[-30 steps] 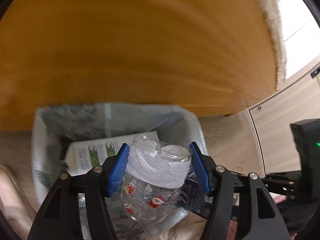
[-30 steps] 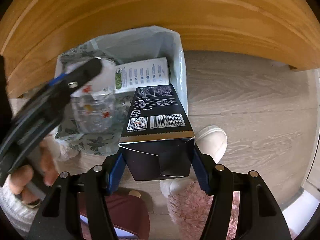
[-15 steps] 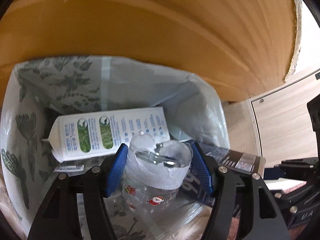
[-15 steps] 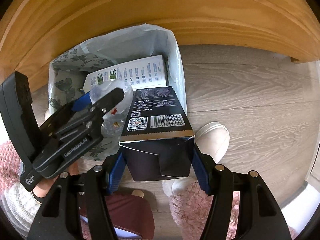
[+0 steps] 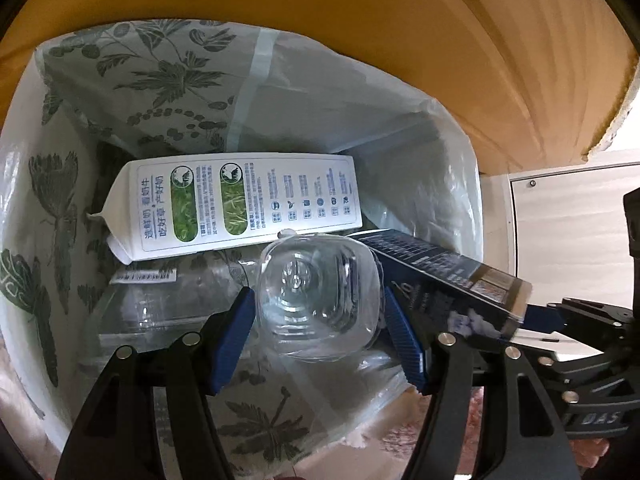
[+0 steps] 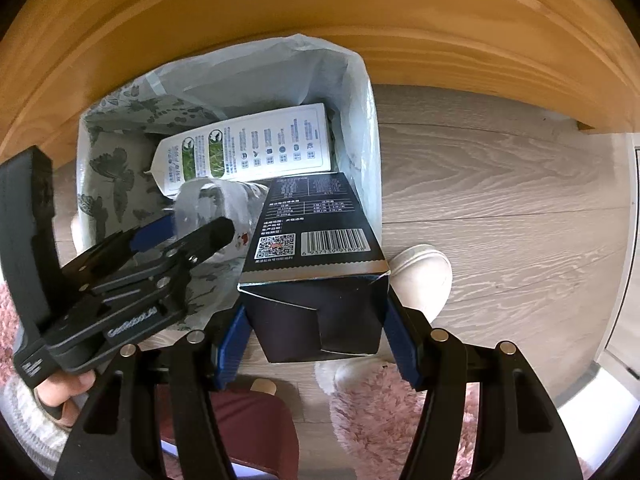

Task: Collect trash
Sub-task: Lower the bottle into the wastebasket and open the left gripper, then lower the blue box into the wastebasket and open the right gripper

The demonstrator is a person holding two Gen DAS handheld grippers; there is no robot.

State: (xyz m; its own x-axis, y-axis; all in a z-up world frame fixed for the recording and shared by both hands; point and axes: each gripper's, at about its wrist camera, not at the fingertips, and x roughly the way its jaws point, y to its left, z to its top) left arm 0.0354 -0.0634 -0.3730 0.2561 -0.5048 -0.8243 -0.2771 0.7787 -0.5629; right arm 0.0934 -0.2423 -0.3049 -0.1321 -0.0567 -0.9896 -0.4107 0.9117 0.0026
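Observation:
A lined trash bin (image 5: 160, 80) stands under a wooden table; it also shows in the right wrist view (image 6: 120, 160). A white milk carton (image 5: 240, 204) lies inside it. My left gripper (image 5: 320, 320) is over the bin, jaws apart, and a clear plastic jar (image 5: 320, 296) sits loose between them, tipped mouth-down. The jar shows in the right wrist view (image 6: 216, 204) too. My right gripper (image 6: 316, 332) is shut on a black box (image 6: 316, 248) whose far end pokes over the bin's right rim; the box also shows in the left wrist view (image 5: 440, 276).
The wooden table underside (image 6: 320, 20) hangs close above the bin. A clear plastic tray (image 5: 168, 304) lies in the bin. A slippered foot (image 6: 420, 272) and pink fluffy rug (image 6: 400, 412) are on the wood floor to the right. A cabinet door (image 5: 572, 232) stands at right.
My left gripper moved down into the bin mouth and its jaws widened, so the jar came loose and tipped forward. My right gripper kept its hold on the black box.

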